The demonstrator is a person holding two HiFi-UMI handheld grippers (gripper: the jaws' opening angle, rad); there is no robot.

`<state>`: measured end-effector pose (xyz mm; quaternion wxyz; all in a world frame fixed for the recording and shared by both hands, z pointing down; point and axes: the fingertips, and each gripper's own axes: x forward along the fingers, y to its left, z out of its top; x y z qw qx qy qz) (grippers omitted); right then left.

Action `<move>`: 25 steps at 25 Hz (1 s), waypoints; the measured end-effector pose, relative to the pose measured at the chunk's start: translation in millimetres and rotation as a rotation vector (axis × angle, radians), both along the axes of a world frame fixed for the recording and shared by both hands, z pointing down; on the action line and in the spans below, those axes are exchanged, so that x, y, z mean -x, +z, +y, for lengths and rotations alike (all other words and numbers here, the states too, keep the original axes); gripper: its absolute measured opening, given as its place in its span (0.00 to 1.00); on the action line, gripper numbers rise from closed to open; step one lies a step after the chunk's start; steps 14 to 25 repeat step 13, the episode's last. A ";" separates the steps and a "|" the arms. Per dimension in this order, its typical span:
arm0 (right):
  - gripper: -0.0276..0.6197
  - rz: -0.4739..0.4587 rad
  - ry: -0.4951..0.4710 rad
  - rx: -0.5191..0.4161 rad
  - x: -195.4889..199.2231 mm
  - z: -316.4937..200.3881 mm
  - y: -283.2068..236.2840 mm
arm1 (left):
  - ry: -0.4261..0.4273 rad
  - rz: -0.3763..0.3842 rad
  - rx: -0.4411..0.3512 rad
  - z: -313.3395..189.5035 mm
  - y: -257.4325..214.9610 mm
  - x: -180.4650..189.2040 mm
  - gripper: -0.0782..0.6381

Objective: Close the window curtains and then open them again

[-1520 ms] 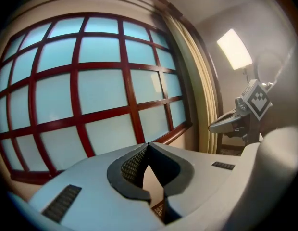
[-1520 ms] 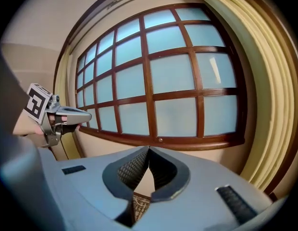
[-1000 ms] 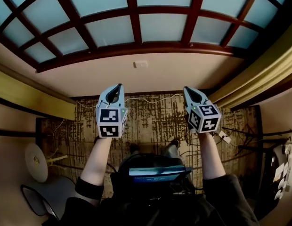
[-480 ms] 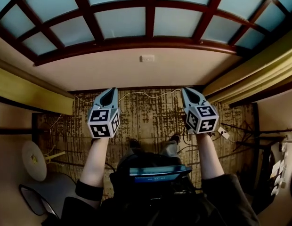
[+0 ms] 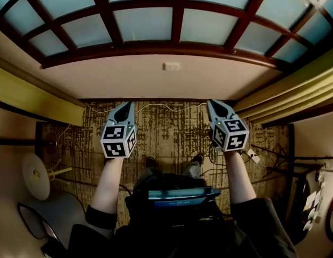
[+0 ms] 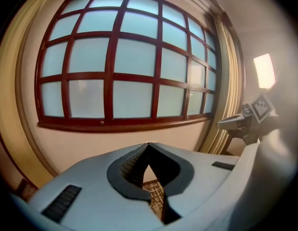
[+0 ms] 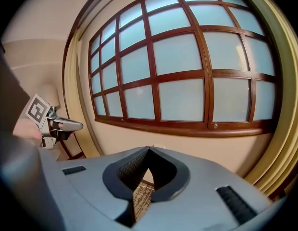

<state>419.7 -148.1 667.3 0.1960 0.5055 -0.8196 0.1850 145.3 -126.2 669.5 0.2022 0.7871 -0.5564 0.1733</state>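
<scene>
The window [image 5: 177,20] has a dark red grid frame and pale panes, and it fills the left gripper view [image 6: 125,61] and the right gripper view [image 7: 187,66]. The yellow curtains are drawn back to both sides, one at the left [image 5: 32,98] and one at the right [image 5: 287,95]. My left gripper [image 5: 127,105] and right gripper [image 5: 211,102] are side by side over the carpet, pointing at the wall under the sill. Both are shut and empty, and neither touches a curtain. The closed tips show in the gripper views, left [image 6: 148,144] and right [image 7: 149,149].
A white wall socket [image 5: 171,66] sits under the sill. The patterned carpet [image 5: 166,128] has a thin cable along the wall. More cables [image 5: 263,160] lie at the right. A round white disc [image 5: 35,176] stands at the left. A lit lamp [image 6: 264,71] glows beside the right curtain.
My left gripper has shifted a little left and down and rolled so that its cube sits squarer. The right gripper dropped slightly. Both stayed shut.
</scene>
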 end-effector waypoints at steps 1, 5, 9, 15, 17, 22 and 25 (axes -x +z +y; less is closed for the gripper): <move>0.06 0.000 -0.002 0.001 -0.5 -0.4 0.2 | 0.000 0.000 0.003 0.4 0.1 -0.7 0.11; 0.06 -0.002 -0.004 0.008 -4.1 -1.2 2.3 | -0.004 -0.013 0.002 -0.3 5.1 0.8 0.11; 0.06 -0.002 -0.003 0.017 -7.4 -1.4 5.0 | -0.001 -0.013 0.011 -0.2 8.2 -0.7 0.11; 0.06 0.000 0.000 0.024 -10.4 -4.5 6.3 | 0.002 -0.017 0.023 -2.0 12.3 -2.0 0.11; 0.06 0.000 0.000 0.024 -10.4 -4.5 6.3 | 0.002 -0.017 0.023 -2.0 12.3 -2.0 0.11; 0.06 0.000 0.000 0.024 -10.4 -4.5 6.3 | 0.002 -0.017 0.023 -2.0 12.3 -2.0 0.11; 0.06 0.000 0.000 0.024 -10.4 -4.5 6.3 | 0.002 -0.017 0.023 -2.0 12.3 -2.0 0.11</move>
